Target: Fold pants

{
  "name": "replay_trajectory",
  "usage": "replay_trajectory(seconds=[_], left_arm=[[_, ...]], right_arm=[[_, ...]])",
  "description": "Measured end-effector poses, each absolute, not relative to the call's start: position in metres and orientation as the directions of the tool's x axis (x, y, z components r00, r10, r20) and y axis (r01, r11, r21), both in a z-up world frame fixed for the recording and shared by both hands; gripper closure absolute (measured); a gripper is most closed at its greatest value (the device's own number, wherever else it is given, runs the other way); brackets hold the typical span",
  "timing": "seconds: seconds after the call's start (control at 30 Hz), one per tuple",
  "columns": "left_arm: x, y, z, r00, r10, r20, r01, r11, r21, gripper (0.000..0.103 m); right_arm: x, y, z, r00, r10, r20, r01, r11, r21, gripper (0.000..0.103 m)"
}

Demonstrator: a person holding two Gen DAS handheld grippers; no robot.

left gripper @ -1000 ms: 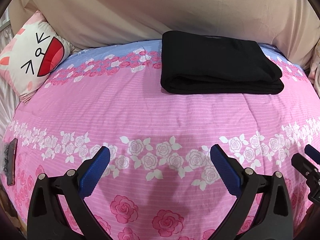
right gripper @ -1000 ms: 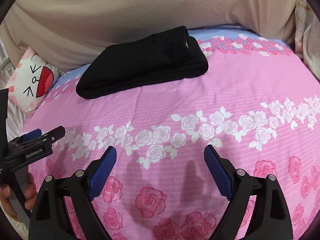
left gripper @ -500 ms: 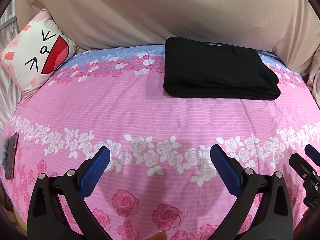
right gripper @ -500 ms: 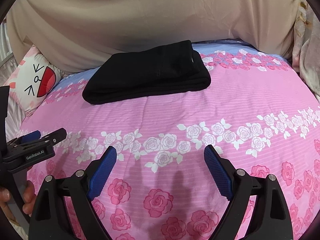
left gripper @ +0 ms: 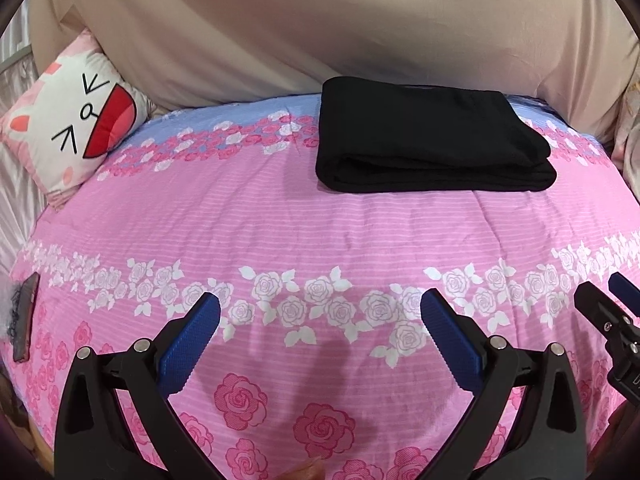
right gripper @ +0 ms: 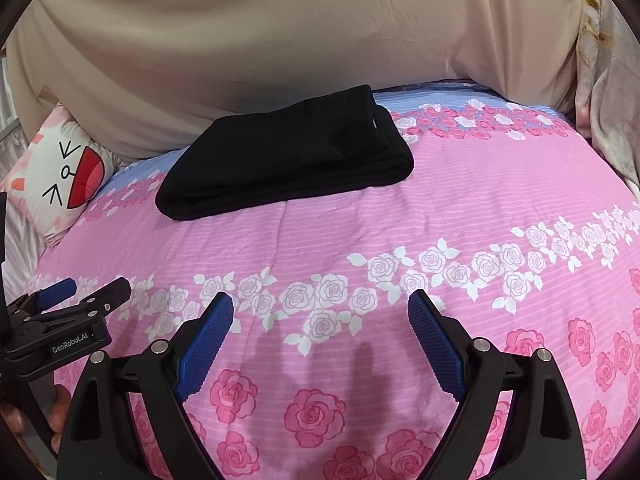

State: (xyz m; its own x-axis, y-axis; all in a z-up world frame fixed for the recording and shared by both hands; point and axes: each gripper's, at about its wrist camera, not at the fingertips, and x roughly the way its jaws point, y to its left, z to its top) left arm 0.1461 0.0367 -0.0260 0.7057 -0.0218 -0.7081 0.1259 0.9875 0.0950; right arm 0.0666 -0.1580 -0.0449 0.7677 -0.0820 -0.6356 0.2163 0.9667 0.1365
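The black pants [left gripper: 424,136] lie folded into a thick flat rectangle at the far side of the pink flowered bed cover [left gripper: 320,232]. They also show in the right wrist view [right gripper: 288,156]. My left gripper [left gripper: 320,308] is open and empty above the near part of the bed, well short of the pants. My right gripper [right gripper: 320,308] is open and empty, also near the bed's front. The left gripper shows from the side at the left edge of the right wrist view [right gripper: 80,292]. The right gripper shows at the right edge of the left wrist view [left gripper: 604,296].
A white cat-face pillow [left gripper: 76,120] leans at the far left. A beige sheet [left gripper: 320,24] covers the wall behind the bed. A dark flat object [left gripper: 24,324] lies at the bed's left edge. Pale fabric [right gripper: 608,92] hangs at the far right.
Both grippers have drawn back and tilted up from the bed, so the folded pants sit lower and farther in view. Both stay open and empty.
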Motion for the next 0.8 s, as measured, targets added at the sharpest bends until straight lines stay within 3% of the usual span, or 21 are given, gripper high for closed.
replay_trajectory(seconds=[0.5,0.8], left_arm=[[0.139,0.026,-0.022,0.721,-0.058,-0.690,0.172,0.980,0.097,0.005],[0.141,0.027,-0.023,0.698,-0.118,-0.707,0.204,0.978,0.038,0.005]], right_arm=[[0.065,-0.154,-0.045,0.762,-0.073,-0.644,0.211,0.967,0.141,0.016],[0.063,-0.153,-0.045,0.762,-0.076,-0.643,0.215,0.967,0.140,0.016]])
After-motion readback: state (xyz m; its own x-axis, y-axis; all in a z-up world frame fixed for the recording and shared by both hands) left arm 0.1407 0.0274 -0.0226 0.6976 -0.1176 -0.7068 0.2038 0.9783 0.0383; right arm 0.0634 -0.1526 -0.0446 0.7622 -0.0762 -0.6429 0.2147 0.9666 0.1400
